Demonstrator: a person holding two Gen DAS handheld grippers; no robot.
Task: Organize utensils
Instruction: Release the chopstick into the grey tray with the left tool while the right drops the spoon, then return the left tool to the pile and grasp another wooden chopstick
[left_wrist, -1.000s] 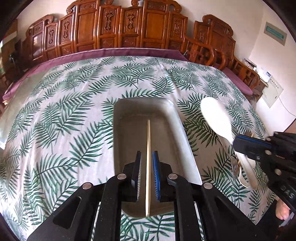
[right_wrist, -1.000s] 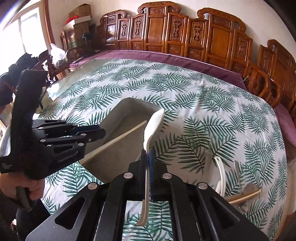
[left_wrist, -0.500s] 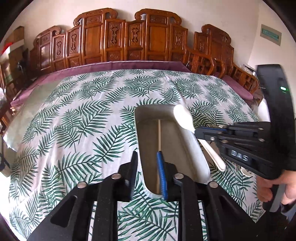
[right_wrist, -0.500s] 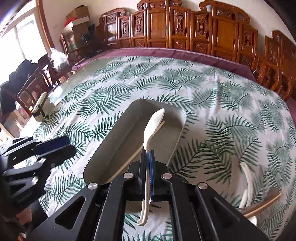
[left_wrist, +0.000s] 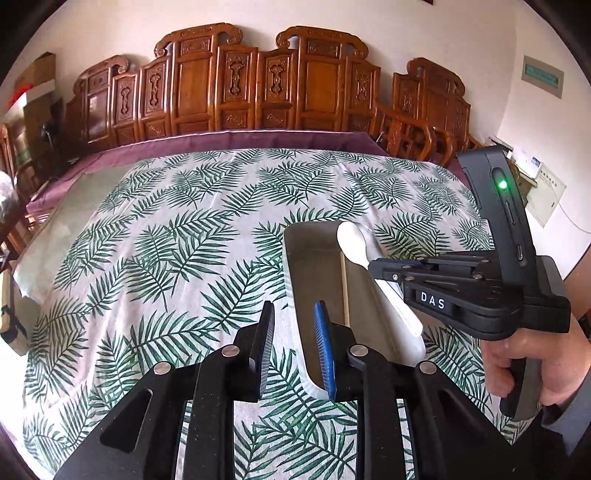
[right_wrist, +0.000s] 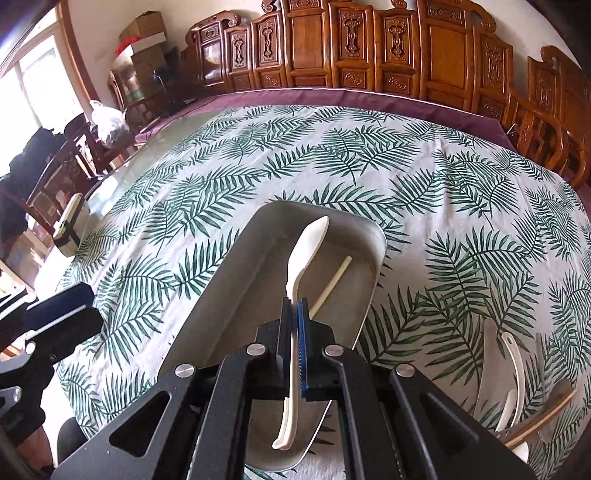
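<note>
In the left wrist view, the left gripper (left_wrist: 293, 347) hangs above the near end of a grey tray (left_wrist: 291, 280) that lies on a leaf-patterned tablecloth (left_wrist: 166, 240). Its jaws stand a little apart with nothing between them; the right-hand blue pad sits over the tray's near rim and the left-hand one over the cloth. A single chopstick (left_wrist: 345, 288) lies lengthwise in the tray. To the right, a hand (left_wrist: 517, 365) holds the right gripper (left_wrist: 376, 266), which carries a white spoon (left_wrist: 364, 258) over the tray, bowl towards the far end and handle slanting down towards the near right rim. Carved wooden chairs (left_wrist: 258, 92) line the far side of the table.

In the right wrist view, the right gripper (right_wrist: 294, 314) is clamped tight on the spoon (right_wrist: 306, 251) at its handle, the bowl pointing away above the tray (right_wrist: 229, 288) and the handle's end sticking out below the pads. The chopstick (right_wrist: 330, 282) lies in the tray just right of the spoon. More spoons (right_wrist: 513, 362) and another chopstick (right_wrist: 543, 417) lie on the cloth at the lower right. The left gripper (right_wrist: 55, 317) shows at the left edge, beside the tray.
</note>
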